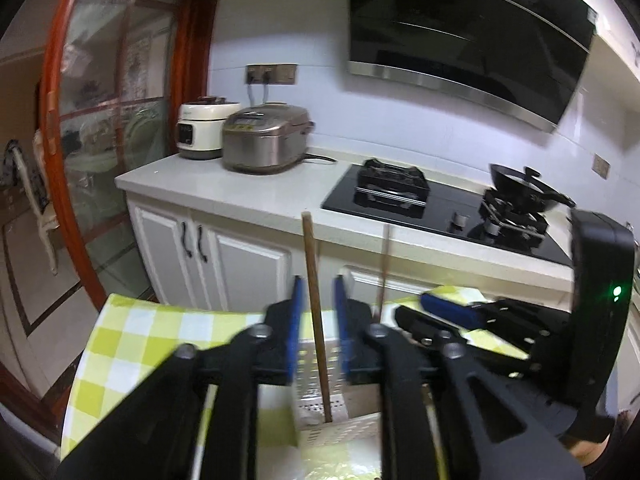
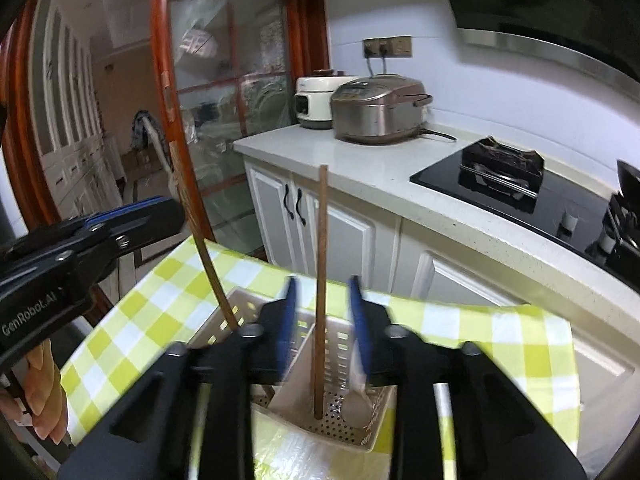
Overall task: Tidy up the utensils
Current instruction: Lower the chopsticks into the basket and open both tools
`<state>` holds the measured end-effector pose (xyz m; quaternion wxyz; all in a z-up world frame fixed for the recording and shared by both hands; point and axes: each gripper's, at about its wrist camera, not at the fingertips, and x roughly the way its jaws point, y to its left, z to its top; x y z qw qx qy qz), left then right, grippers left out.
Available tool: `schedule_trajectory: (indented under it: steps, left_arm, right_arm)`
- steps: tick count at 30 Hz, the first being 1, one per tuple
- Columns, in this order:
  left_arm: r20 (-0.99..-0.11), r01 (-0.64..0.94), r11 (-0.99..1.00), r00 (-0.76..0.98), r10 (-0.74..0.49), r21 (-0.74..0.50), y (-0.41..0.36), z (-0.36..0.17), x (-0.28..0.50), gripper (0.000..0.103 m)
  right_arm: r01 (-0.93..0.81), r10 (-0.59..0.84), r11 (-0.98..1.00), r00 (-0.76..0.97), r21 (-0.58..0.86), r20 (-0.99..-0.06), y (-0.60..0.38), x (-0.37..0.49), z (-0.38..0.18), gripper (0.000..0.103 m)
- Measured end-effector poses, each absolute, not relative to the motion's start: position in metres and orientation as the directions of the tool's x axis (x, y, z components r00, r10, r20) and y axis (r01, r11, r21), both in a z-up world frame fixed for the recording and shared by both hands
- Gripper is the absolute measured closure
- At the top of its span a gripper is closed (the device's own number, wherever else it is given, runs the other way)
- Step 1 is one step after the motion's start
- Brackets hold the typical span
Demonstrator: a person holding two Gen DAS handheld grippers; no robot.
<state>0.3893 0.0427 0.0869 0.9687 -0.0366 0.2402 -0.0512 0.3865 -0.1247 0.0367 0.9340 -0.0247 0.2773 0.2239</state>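
Stands upright between the blue pads of the left tool [image 1: 319, 292]: a brown wooden chopstick [image 1: 316, 320], close to the left pad and clear of the right one, pads apart and not clamped on it. Rests with its lower end in a white perforated utensil basket [image 1: 320, 404] directly below the tool. Shows a second chopstick [image 1: 385, 264] just to the right, beside the right tool [image 1: 448, 312].

From the right wrist, much the same: right tool [image 2: 323, 292] held wide apart, that second chopstick [image 2: 321, 280] rising upright between its pads without touching either. Ends in the right compartment of the basket [image 2: 372, 432], next to a pale spoon [image 2: 354, 404]. Leans in the left compartment: the first chopstick [image 2: 208, 264], with the left tool [image 2: 132, 220] beside its upper part; cannot tell from this view whether touching.

Sits on a counter under a yellow-and-white checked cloth [image 2: 500, 344], the basket near its middle.

Beyond, white cabinet doors [image 1: 200, 240] under a pale kitchen worktop [image 1: 248, 184]. Carries a metal rice cooker [image 1: 266, 140] and a white cooker [image 1: 200, 128] behind it, then a black gas hob [image 1: 440, 200] with a dark pan [image 1: 524, 188] on the far burner. Above, a black range hood [image 1: 460, 28] and wall sockets [image 1: 272, 74]; at left, a glass door in a red-brown frame [image 1: 120, 120].
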Motion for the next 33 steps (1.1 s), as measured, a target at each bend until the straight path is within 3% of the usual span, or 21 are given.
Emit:
schedule_trajectory:
  steps: [4,6,11,14,17,19,21,31,33]
  left_arm:
    - [-0.427,0.024,0.996,0.902,-0.058,-0.084,0.058,0.095,0.374,0.060]
    - [-0.405,-0.013,0.997,0.914,-0.019,-0.076,0.063,0.098,0.361,0.043]
    - [-0.345,-0.091,0.995,0.936,0.069,-0.049,0.068,0.095,0.315,0.014]
    - [-0.321,-0.116,0.993,0.942,0.098,-0.037,0.068,0.085,0.286,0.006]
    - [-0.324,-0.122,0.992,0.940,0.106,-0.028,0.066,0.069,0.260,0.005]
    - [-0.337,-0.124,0.992,0.936,0.105,-0.035,0.064,0.057,0.249,0.005]
    - [-0.358,-0.122,0.991,0.929,0.091,-0.064,0.066,0.040,0.233,0.005]
    - [-0.467,-0.149,0.987,0.878,0.106,-0.055,0.060,-0.032,0.198,0.005]
    - [-0.489,-0.149,0.989,0.864,0.118,-0.025,0.056,-0.044,0.196,0.005]
  right_arm:
    - [-0.410,0.385,0.910,0.773,0.067,-0.504,-0.138,0.373,0.043,0.065]
    - [-0.399,0.375,0.915,0.782,0.061,-0.498,-0.145,0.366,0.045,0.065]
    - [-0.385,0.360,0.921,0.789,0.057,-0.497,-0.161,0.337,0.040,0.065]
    - [-0.374,0.357,0.925,0.790,0.068,-0.498,-0.170,0.315,0.031,0.065]
    - [-0.358,0.340,0.932,0.797,0.064,-0.499,-0.176,0.291,0.017,0.063]
    - [-0.348,0.333,0.935,0.802,0.065,-0.497,-0.178,0.274,0.008,0.044]
    - [-0.331,0.318,0.942,0.815,0.061,-0.485,-0.180,0.254,-0.003,0.034]
    - [-0.281,0.263,0.958,0.770,0.060,-0.581,-0.177,0.221,-0.064,0.030]
    - [-0.275,0.260,0.959,0.756,0.069,-0.600,-0.178,0.219,-0.076,0.037]
